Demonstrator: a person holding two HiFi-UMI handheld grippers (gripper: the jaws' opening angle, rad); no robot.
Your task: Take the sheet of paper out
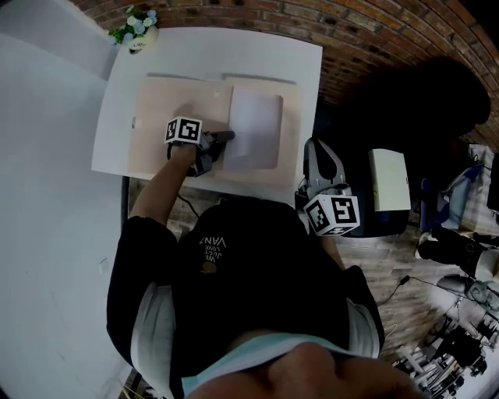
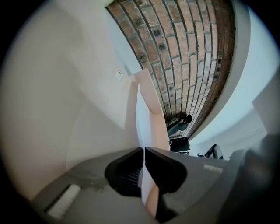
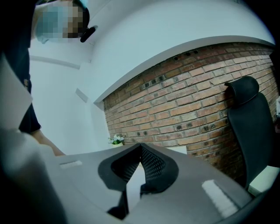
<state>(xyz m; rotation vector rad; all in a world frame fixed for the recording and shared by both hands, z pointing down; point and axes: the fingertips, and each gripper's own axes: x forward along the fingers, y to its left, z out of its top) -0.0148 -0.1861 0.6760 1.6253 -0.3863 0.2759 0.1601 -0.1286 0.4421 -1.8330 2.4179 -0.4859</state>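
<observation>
Brick wall [image 1: 374,31] runs behind a white bench [image 1: 296,62], with a small pot of flowers [image 1: 134,23] at its 11 o'clock corner. A pale beige folder [image 1: 171,101] lies flat on the bench, and the sheet of paper [image 1: 257,125] rests on the folder's 3 o'clock half.

The left hand-held gripper [image 2: 144,153] sits at the sheet's 9 o'clock edge, clenched on it. Its own view shows the pads nearly together with a thin white edge pinched between them (a pinkish layer runs alongside, and I cannot tell whether the folder is caught too). The right hand-held gripper [image 3: 141,148] is off the bench at about 4 o'clock, jaws closed on nothing, pointing toward the wall and a black office chair [image 3: 253,127].

By my reading, the step in hand is the grasp itself: the edge is taken, but the sheet still lies on the folder. The next move likely calls for a steady pull toward 9 o'clock or a lift clear of the folder, keeping the pinch firm so the paper does not slip or tear. If the folder drags along, the free gripper may need to pin it down.
</observation>
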